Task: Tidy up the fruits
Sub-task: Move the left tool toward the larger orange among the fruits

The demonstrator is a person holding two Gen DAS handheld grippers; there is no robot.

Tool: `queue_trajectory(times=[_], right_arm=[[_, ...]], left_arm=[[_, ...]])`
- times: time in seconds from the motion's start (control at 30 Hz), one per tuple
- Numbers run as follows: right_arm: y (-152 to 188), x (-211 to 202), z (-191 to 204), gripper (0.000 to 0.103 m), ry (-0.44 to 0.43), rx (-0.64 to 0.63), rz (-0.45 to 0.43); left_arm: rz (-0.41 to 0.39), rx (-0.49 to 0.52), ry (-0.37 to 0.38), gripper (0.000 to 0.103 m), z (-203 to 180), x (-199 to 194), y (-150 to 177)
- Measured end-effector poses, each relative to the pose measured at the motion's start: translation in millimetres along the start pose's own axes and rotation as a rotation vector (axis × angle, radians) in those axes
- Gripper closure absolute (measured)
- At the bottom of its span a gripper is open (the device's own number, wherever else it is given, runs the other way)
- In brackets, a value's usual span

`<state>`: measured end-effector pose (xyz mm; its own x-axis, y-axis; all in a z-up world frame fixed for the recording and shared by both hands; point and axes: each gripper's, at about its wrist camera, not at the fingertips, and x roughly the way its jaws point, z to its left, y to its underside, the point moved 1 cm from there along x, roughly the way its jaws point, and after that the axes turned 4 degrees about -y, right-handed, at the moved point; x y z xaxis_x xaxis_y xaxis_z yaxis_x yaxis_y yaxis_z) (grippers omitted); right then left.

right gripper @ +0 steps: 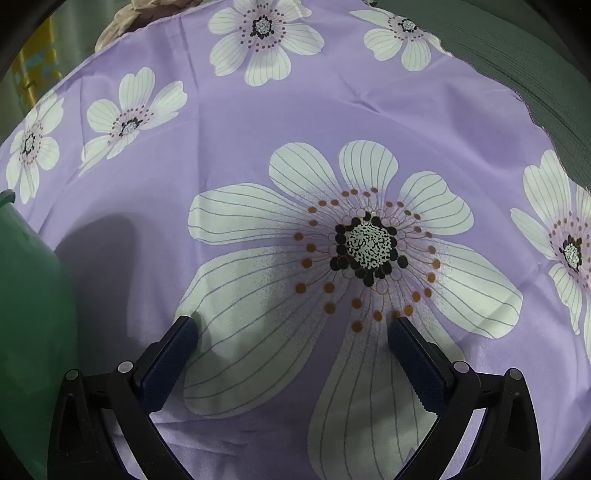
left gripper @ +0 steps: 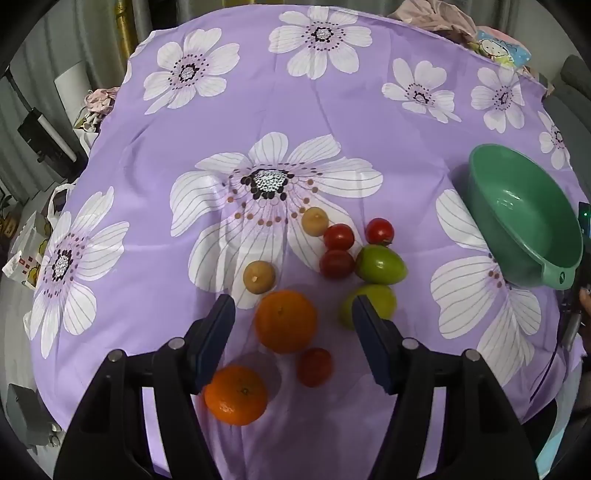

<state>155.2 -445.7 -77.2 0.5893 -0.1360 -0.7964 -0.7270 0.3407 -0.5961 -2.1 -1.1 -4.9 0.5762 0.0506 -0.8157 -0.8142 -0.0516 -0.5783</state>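
In the left wrist view my left gripper (left gripper: 293,306) hangs open over a cluster of fruit on the purple flowered cloth (left gripper: 332,122). An orange (left gripper: 285,320) lies between its fingers, untouched. A second orange (left gripper: 236,395) sits lower left by the left finger. A green fruit (left gripper: 380,301) is partly hidden by the right finger; another green fruit (left gripper: 380,264) lies beyond. Red tomatoes (left gripper: 338,236) and two tan round fruits (left gripper: 259,277) lie further out, one red tomato (left gripper: 314,366) nearer. A green bowl (left gripper: 524,218) stands empty at right. My right gripper (right gripper: 293,323) is open over bare cloth.
The green bowl's wall (right gripper: 29,314) fills the left edge of the right wrist view. A grey-green ribbed fabric (right gripper: 517,62) covers the far right corner. Bags and clutter (left gripper: 33,243) lie off the table's left edge; crumpled cloth (left gripper: 432,14) at the back.
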Motion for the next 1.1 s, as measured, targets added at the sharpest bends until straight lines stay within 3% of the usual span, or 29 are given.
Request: queue_trajectory(times=[0.17, 0.3, 0.4, 0.5, 0.67, 0.87, 0.97, 1.1], right_arm=[[-3.8, 3.4, 3.1, 0.000, 0.034, -0.002, 0.022], [-0.5, -9.8, -5.0, 0.000, 0.050, 0.040, 0.034], [6.9, -60.5, -12.5, 0.002, 0.129, 0.056, -0.111], [14.6, -124.2, 0.3, 0.002, 0.167, -0.050, -0.268], [36.0, -183.4, 64.4, 0.002, -0.096, -0.258, -0.316], [81.9, -206.8, 159.4, 0.002, -0.341, -0.501, -0.263], [102.6, -204.1, 202.3, 0.002, -0.432, -0.581, -0.196], [124.0, -188.6, 238.6, 0.002, -0.464, -0.647, -0.080]], left_arm=[[0.056, 0.017, -0.046, 0.037, -11.5, 10.3, -4.8], [0.046, 0.019, -0.025, 0.037, -15.4, 6.0, -5.1], [0.037, 0.024, -0.016, 0.037, -16.1, 3.1, -5.6], [0.030, 0.018, -0.003, 0.037, -15.1, 2.3, -5.3], [0.021, -0.011, 0.028, 0.037, -13.5, -1.9, -3.9], [0.008, -0.019, 0.030, 0.037, -7.1, -9.6, -0.7], [0.003, -0.028, 0.030, 0.037, -1.5, -11.7, 1.5], [-0.008, -0.028, 0.036, 0.036, 4.2, -14.3, 5.9]])
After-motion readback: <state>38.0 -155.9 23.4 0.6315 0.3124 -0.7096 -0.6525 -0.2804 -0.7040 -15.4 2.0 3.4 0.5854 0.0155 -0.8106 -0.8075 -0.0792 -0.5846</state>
